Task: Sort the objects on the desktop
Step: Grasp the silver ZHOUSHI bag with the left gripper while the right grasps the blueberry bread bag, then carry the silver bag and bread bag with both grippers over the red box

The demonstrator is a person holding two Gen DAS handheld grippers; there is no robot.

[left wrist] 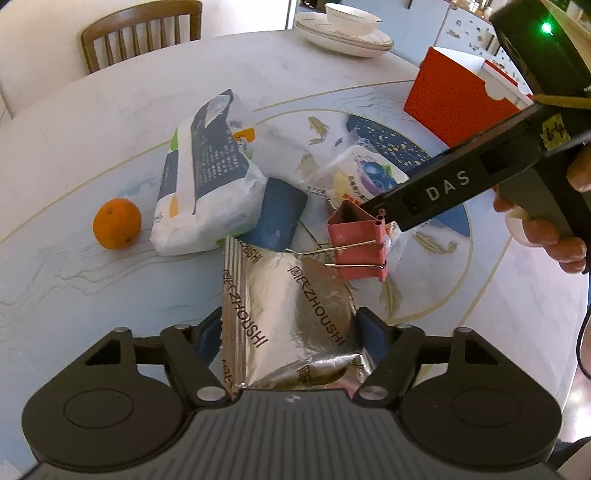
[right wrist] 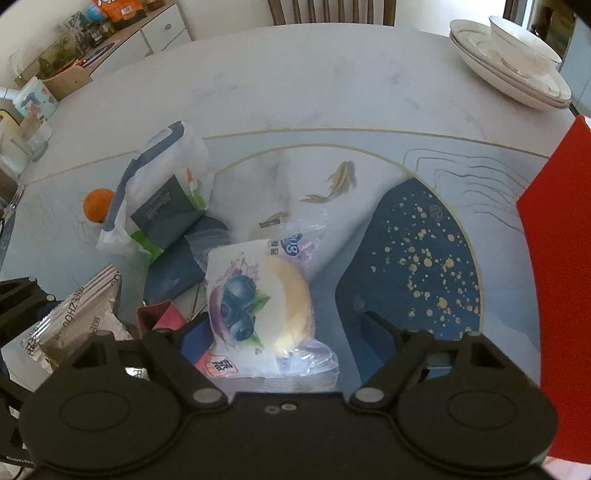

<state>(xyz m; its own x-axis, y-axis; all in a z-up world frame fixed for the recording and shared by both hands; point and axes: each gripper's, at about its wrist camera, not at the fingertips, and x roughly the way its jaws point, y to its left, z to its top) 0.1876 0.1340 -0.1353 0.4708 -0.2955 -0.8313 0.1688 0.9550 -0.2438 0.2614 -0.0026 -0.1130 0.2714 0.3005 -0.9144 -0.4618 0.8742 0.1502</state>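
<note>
So the left gripper (left wrist: 288, 328) has its fingers clamped on a silver foil snack pouch (left wrist: 284, 306) marked ZHOUSHI, holding it low over the table (left wrist: 110, 110). The right gripper (right wrist: 284, 332) sits with its fingers spread wide around a blueberry bun packet (right wrist: 258, 306), and I honestly can't tell whether the pads touch it. A pink binder clip (left wrist: 360, 240) stands just past the pouch, near the right gripper's side. Further back there's a white tissue pack (left wrist: 207, 177), an orange (left wrist: 116, 223) to its left, a red box (left wrist: 458, 99) and stacked plates (left wrist: 343, 33).
</note>
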